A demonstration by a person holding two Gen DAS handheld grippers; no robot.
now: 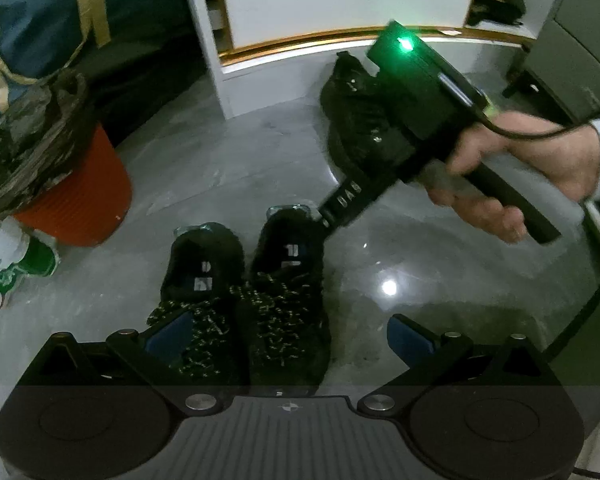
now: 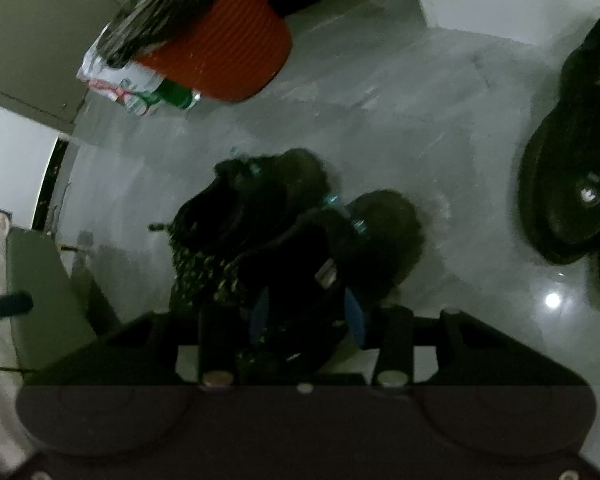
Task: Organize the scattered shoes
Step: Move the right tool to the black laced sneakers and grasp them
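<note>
The right gripper [image 2: 306, 316] is sitting half-open around the right black sneaker [image 1: 288, 292], not squeezing; the left gripper [image 1: 290, 338] is hanging wide open, empty. Next, the black sandals [image 1: 356, 120] probably need pairing.

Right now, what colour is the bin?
Orange, ribbed bin with a dark bag; clearest in the left wrist view.

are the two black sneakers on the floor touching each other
Touching. In the left wrist view the left sneaker and right sneaker stand side by side, their speckled fronts pressed together with no floor showing between.

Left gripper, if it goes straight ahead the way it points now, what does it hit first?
Probably the pair of black sneakers on the floor, which lie straight ahead of the open left gripper; depth is unclear.
</note>
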